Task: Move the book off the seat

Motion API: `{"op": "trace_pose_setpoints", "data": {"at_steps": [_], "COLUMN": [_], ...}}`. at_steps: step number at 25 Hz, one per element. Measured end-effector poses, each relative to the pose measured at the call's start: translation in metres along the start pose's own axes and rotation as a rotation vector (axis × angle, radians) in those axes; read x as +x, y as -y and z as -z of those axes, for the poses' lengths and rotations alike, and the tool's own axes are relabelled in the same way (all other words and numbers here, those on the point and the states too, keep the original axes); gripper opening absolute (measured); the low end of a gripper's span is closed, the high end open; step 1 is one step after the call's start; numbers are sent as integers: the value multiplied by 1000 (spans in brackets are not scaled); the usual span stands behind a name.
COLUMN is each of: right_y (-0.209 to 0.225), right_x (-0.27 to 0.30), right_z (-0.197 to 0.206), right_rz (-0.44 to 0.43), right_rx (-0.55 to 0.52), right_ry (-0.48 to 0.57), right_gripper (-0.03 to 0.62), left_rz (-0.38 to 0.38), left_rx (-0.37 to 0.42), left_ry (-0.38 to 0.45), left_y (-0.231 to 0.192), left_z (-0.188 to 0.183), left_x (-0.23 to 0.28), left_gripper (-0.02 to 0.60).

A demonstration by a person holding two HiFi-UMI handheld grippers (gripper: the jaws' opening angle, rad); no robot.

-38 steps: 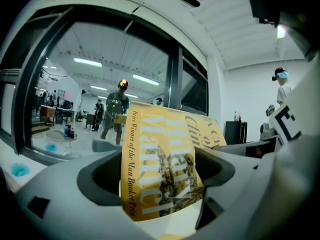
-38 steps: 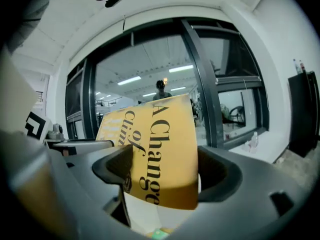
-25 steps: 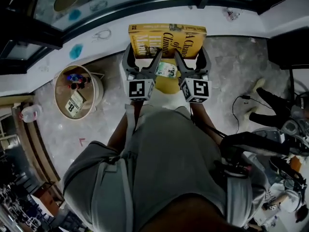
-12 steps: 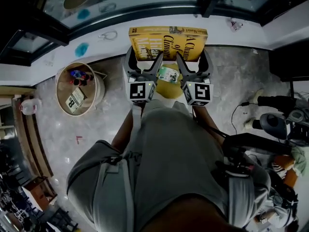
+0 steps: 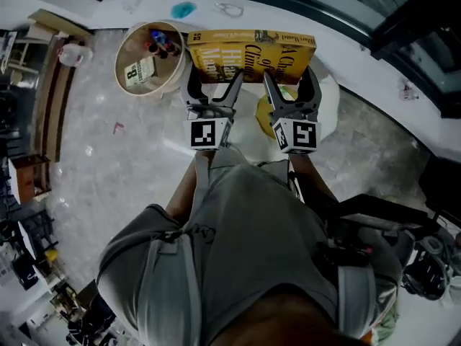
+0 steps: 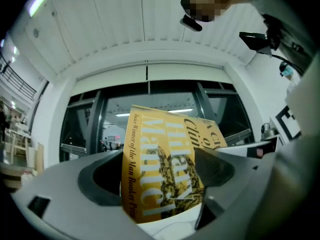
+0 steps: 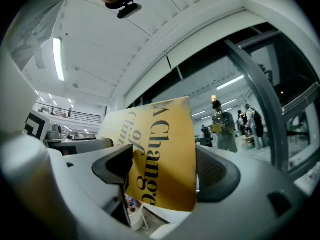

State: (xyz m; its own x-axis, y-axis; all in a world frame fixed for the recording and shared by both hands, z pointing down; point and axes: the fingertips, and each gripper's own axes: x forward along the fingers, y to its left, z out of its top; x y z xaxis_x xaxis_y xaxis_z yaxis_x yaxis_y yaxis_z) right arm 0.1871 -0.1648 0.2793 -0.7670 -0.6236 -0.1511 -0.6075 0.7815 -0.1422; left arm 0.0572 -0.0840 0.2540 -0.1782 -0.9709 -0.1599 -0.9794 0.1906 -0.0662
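Setting: large indoor hall of a workplace, lab or office type, not a home. Evidence noted:
- pale stone-pattern floor point(image 5: 94, 164)
- glazed wall point(image 6: 165, 101) in dark metal frames
- ribbed white ceiling point(image 7: 100, 34) fitted with a strip light point(image 7: 58, 59)
- upper-level railing point(image 7: 65, 115)
- people point(image 7: 250, 121) seen standing beyond the glass
- dark gear point(image 5: 425, 272) on the floor, kind not made out
- round tub point(image 5: 150, 58) of small items near a white ledge point(image 5: 94, 16)

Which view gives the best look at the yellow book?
Head view: nearly the whole cover of the book shows, with the left gripper and right gripper clamped on its near edge. The left gripper view shows only its left part between the jaws; the right gripper view only its right part.
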Motion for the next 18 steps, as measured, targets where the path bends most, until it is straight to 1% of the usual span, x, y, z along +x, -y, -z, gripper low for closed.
{"op": "trace_pose_setpoints", "data": {"at_steps": [2, 3, 5, 6, 7, 9, 11, 14, 16, 18], "right_y": [-42, -61, -91, -100, -106, -117, -139, -194, -234, -272], "right_x": [12, 14, 14, 14, 13, 16, 24, 44, 59, 74], "right_z": [-1, -4, -11, -15, -19, -24, -22, -17, -12, -2], "right_rz": [-92, -125, -162, -170, -173, -171, -166, -162, -171, -188], "right_rx": [5, -7, -27, -31, -31, -26, -39, -21, -11, -35], "right_ry": [3, 6, 13, 18, 26, 40, 39, 29, 17, 0], "right_gripper": [380, 380, 380, 380, 380, 380, 380, 380, 380, 380], "left_rz": [-81, -100, -100, -98, -105, -129, -132, -139, -168, -206], "left_rx": [12, 21, 63, 71, 54, -8, -20, 5, 21, 10], "left_ry": [5, 14, 54, 72, 66, 16, 16, 55, 76, 87], "left_y": [-32, -45, -63, -68, -72, -83, -106, -161, -202, -242], "left_z": [-12, -18, -30, -34, -33, -23, -24, -37, -42, -42], "left_x": [-31, -45, -67, -73, -77, -84, -93, -113, -128, -143], "left_gripper": [436, 436, 436, 436, 436, 436, 436, 436, 434, 435]}}
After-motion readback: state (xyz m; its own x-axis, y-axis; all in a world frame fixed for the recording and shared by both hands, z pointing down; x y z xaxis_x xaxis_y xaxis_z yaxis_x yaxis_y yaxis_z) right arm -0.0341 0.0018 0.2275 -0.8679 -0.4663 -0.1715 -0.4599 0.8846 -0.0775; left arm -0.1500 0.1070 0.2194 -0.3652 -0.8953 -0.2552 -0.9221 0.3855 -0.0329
